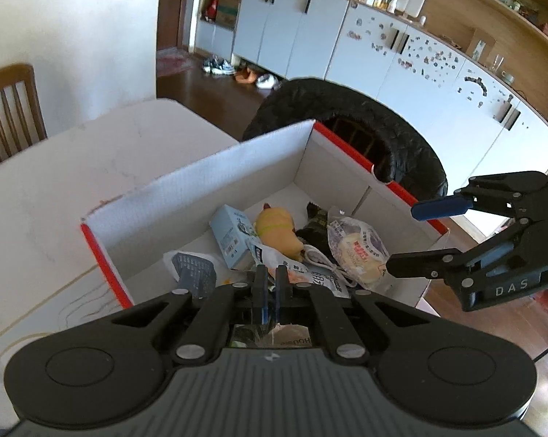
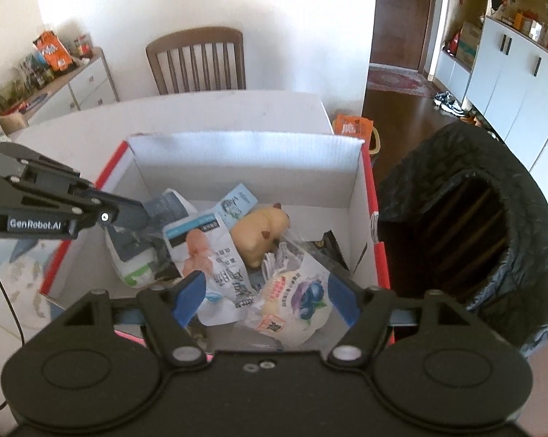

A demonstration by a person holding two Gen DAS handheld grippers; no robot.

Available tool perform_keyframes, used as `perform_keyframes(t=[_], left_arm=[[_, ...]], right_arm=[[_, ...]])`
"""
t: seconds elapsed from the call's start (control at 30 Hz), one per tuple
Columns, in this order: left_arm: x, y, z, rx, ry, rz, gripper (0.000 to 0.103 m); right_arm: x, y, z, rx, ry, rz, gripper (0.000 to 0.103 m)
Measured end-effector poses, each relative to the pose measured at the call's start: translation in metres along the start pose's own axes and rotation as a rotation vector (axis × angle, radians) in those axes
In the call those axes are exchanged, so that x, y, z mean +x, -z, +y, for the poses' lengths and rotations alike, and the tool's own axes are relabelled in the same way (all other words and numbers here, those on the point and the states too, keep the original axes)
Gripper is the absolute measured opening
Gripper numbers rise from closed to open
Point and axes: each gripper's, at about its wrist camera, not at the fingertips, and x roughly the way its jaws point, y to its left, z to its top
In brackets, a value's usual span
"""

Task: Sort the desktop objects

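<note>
- On the left we have the white table (image 2: 219, 109), with a wooden chair (image 2: 197, 60) behind it against the wall.
- Our left gripper (image 1: 270, 284) has its jaws closed. In its own view something thin and crinkly seems to sit between the tips, but we cannot tell whether it is pinched or merely lies behind them.
- In the middle stands the cardboard box (image 2: 245, 156), white inside with red edges, and the sorted things lie piled in it.
- From the box's left: a grey-and-white pouch (image 2: 135, 258), a printed packet (image 2: 215, 255) with a pink picture, a light blue carton (image 1: 230, 236), and a yellow toy animal (image 2: 259, 233) lying on its side.
- Next comes the wrapped bun (image 2: 296, 298), a pale round bun in clear wrap with a blueberry print. It sits at the near right of the pile, just below and ahead of our right fingers, its wrap running roughly toward the box's far wall.
- Our right gripper (image 2: 266, 300) stands wide open with nothing pressed between its blue pads (image 2: 190, 293). The bun lies in line with the gap, so we judge this hand nearer to it than the left one.
- On the right, just beside the box, is the bin (image 2: 492, 236) lined with a black bag, its mouth open.
</note>
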Motion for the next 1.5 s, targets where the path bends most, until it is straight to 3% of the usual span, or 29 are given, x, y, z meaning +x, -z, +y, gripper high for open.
perform_keyframes(t=[0.27, 0.47, 0.87, 0.93, 1.03, 1.07, 1.1, 1.23, 1.4, 1.5], left_arm=[[-0.028, 0.009, -0.006, 0.008, 0.017, -0.021, 0.002], [-0.044, 0.021, -0.011, 0.036, -0.031, -0.036, 0.002], [-0.062, 0.042, 0.001, 0.018, -0.047, -0.033, 0.005], [-0.063, 0.044, 0.001, 0.016, -0.047, -0.034, 0.011], [-0.068, 0.049, 0.003, 0.014, -0.039, -0.036, 0.042], [-0.07, 0.051, 0.003, 0.018, -0.039, -0.04, 0.058], [-0.073, 0.053, 0.003, 0.022, -0.04, -0.044, 0.063], [-0.082, 0.058, 0.0, 0.04, -0.029, -0.053, 0.064], [-0.093, 0.061, -0.001, 0.051, -0.019, -0.073, 0.085], [-0.098, 0.063, -0.001, 0.047, -0.015, -0.083, 0.092]], right_arm=[[-0.019, 0.005, 0.02, 0.007, -0.012, -0.05, 0.074], [-0.029, 0.01, 0.041, 0.007, -0.009, -0.091, 0.077], [-0.039, 0.025, 0.07, 0.027, 0.023, -0.134, 0.078], [-0.04, 0.029, 0.073, 0.033, 0.037, -0.141, 0.081], [-0.041, 0.034, 0.078, 0.051, 0.044, -0.145, 0.081], [-0.042, 0.036, 0.08, 0.056, 0.044, -0.147, 0.081], [-0.043, 0.038, 0.082, 0.061, 0.042, -0.15, 0.082], [-0.049, 0.044, 0.09, 0.064, 0.051, -0.165, 0.084], [-0.057, 0.049, 0.096, 0.085, 0.084, -0.196, 0.089], [-0.061, 0.051, 0.101, 0.091, 0.11, -0.215, 0.092]])
